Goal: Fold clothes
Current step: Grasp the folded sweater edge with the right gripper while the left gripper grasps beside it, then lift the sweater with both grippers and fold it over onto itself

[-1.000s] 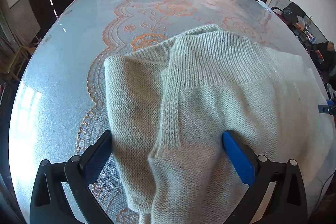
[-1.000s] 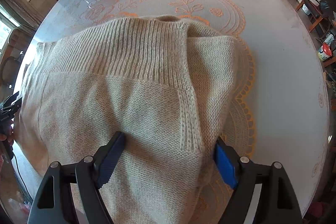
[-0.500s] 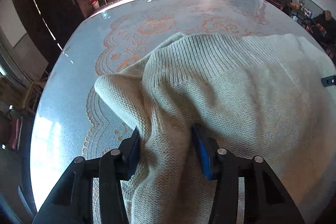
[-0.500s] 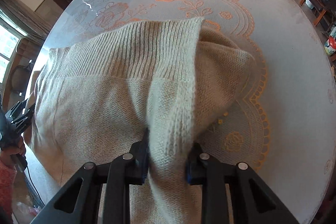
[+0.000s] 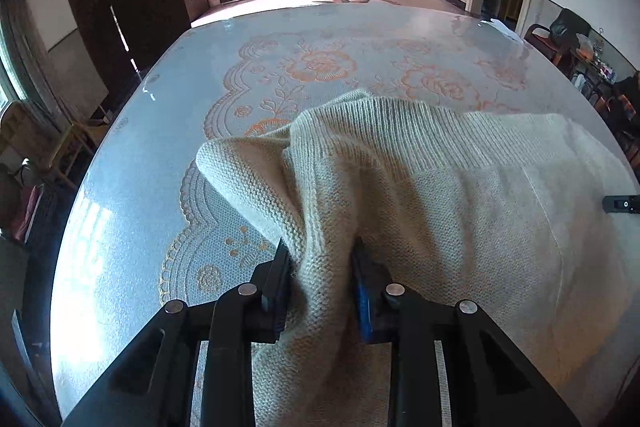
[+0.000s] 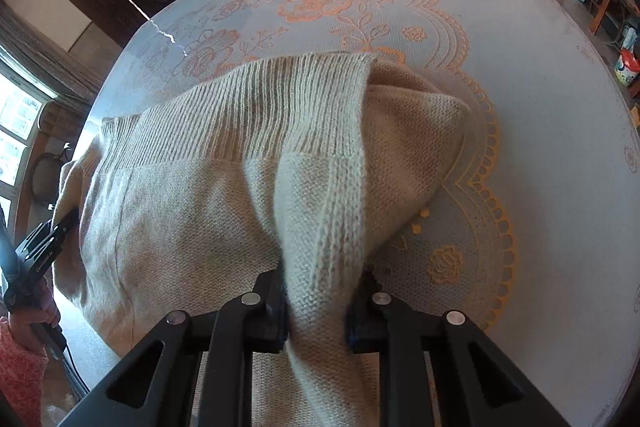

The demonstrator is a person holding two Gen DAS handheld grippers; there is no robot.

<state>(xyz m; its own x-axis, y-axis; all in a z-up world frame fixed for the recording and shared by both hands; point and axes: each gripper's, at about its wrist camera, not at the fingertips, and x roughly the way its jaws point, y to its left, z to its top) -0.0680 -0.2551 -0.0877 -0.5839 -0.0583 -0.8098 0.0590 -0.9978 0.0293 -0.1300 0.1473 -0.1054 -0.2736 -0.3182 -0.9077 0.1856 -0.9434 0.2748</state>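
Both grippers, wide apart a second ago, now pinch knit; the left one has risen, lifting its fold.

Left gripper [image 5: 322, 269]: jaws narrow and closing, a bunched fold of sweater [image 5: 460, 211] between the pads.

Right gripper [image 6: 320, 291]: jaws narrow and closing, gripping the sweater's opposite edge beside a ribbed seam.

Sweater: cream knit, ribbed band on the far side, draped on the table [image 5: 140, 187] between the two grippers, both gripped edges raised off the floral orange-patterned cover.

Left-hand sleeve [image 6: 18, 371]: red, at the right view's lower left.
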